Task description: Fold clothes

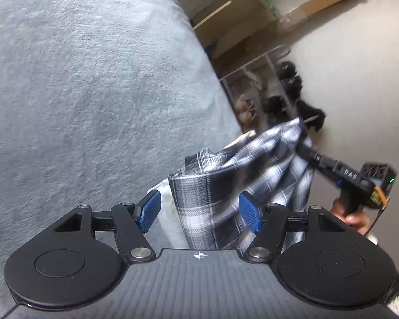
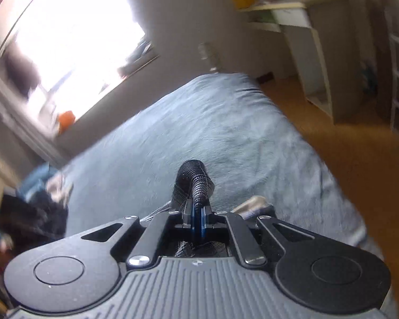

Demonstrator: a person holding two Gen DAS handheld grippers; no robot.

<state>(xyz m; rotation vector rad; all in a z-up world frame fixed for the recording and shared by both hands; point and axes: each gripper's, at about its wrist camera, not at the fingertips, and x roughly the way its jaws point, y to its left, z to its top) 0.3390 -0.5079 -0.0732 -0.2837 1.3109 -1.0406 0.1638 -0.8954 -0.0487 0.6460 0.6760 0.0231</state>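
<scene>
A blue-and-white plaid cloth garment [image 1: 242,186] is clamped in the right gripper [image 2: 198,222]; the left gripper [image 1: 199,214] jaws are spread, gripping nothing, above the grey fleece-covered bed [image 1: 93,93].

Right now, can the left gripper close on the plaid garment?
Probably yes. The left gripper is open, and the plaid garment hangs between its pads with nothing blocking; the right gripper holds its far end up.

Navy-white plaid shirt [image 1: 242,175], grey-blue blanket [image 1: 93,93]
</scene>
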